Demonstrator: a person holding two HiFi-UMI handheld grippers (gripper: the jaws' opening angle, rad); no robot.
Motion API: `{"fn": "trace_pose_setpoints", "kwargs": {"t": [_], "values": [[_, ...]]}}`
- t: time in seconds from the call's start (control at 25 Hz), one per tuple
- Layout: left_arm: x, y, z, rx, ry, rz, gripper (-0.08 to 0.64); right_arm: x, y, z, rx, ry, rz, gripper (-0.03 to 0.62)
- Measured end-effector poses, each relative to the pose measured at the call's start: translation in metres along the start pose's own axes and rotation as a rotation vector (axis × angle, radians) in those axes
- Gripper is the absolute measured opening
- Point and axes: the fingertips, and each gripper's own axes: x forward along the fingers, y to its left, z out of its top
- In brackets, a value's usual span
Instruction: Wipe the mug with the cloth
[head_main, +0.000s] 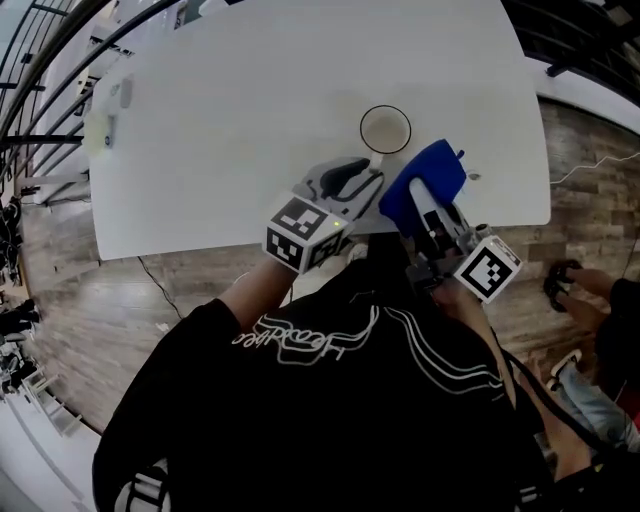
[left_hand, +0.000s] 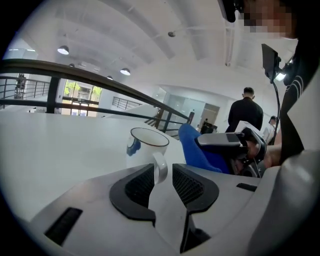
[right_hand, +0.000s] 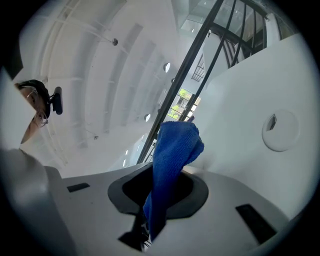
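Note:
A white mug (head_main: 385, 130) with a dark rim stands upright on the white table (head_main: 220, 110), its handle turned toward me. My left gripper (head_main: 362, 172) is right behind it and open. In the left gripper view the mug's handle (left_hand: 160, 167) sits in the gap at the tips of the left gripper (left_hand: 162, 182), and the pads do not squeeze it. My right gripper (head_main: 420, 195) is just right of the mug, shut on a blue cloth (head_main: 425, 180). In the right gripper view the cloth (right_hand: 172, 160) stands up out of the right gripper (right_hand: 160, 195).
The table's near edge runs just under both grippers, with wooden floor (head_main: 180, 280) below. Small pale objects (head_main: 105, 130) lie at the table's far left. A round cover (right_hand: 280, 131) is set in the tabletop. A person in black (left_hand: 245, 112) stands far off; a railing (left_hand: 75, 75) borders the space.

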Motion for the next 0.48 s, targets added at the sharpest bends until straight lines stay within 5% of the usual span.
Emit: {"fn": "trace_pose_setpoints", "kwargs": {"t": [0.48], "values": [[0.004,0.002,0.001,-0.012,-0.021,-0.059,0.063,0.026,-0.016,-0.003,0.076,-0.046,0.042,0.054]]}}
